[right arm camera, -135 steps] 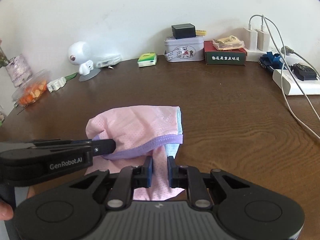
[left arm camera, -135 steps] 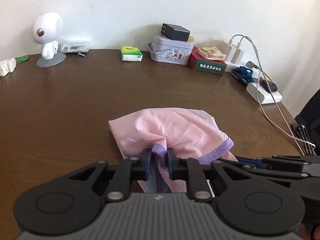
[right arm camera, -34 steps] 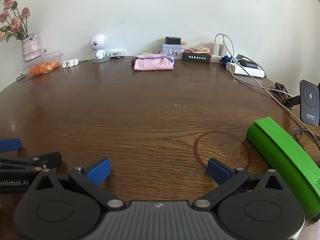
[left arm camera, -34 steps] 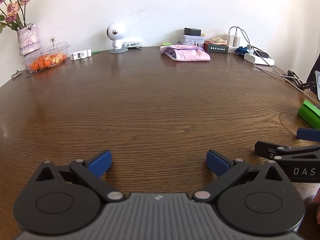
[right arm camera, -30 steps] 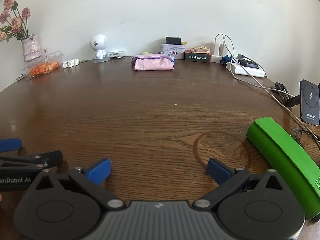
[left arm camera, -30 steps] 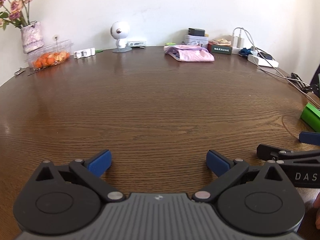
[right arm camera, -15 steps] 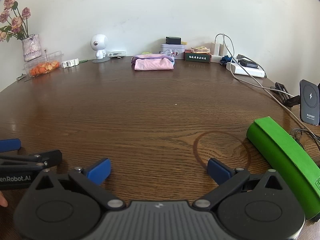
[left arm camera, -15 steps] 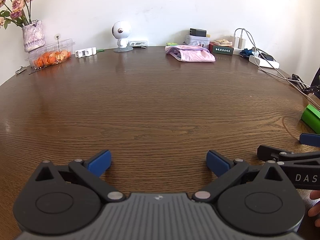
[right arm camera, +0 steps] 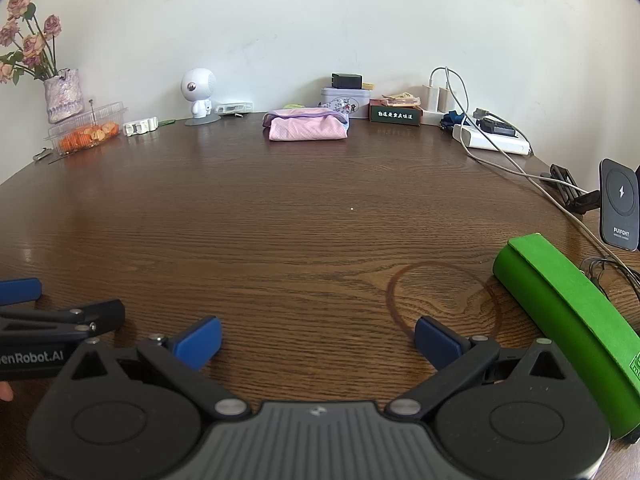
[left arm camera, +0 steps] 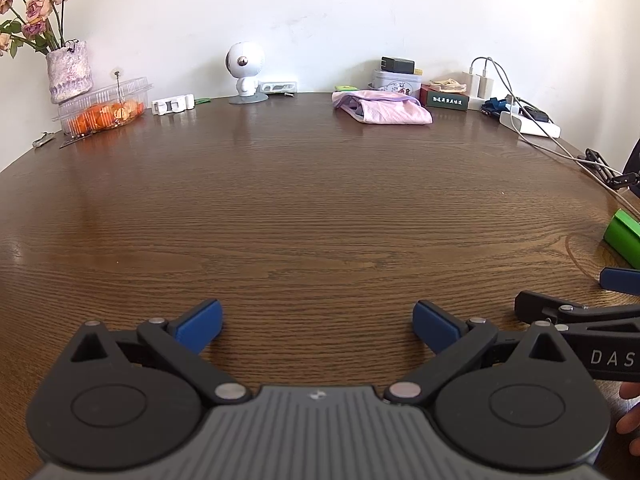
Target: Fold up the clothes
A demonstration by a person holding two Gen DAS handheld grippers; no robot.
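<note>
Both hand-held grippers, left [left arm camera: 317,326] and right [right arm camera: 318,342], gape wide and empty; folded pink garment [right arm camera: 307,129] lies well apart across the tabletop [right arm camera: 304,216]

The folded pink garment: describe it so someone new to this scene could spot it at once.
Look to the far edge of the brown wooden table, along the white wall. The folded pink garment lies flat there, right of the white round-headed figurine and just in front of a pale printed tin. It is the only soft cloth thing there, pink with a purple trim; its neighbours are hard boxes and chargers.
</note>
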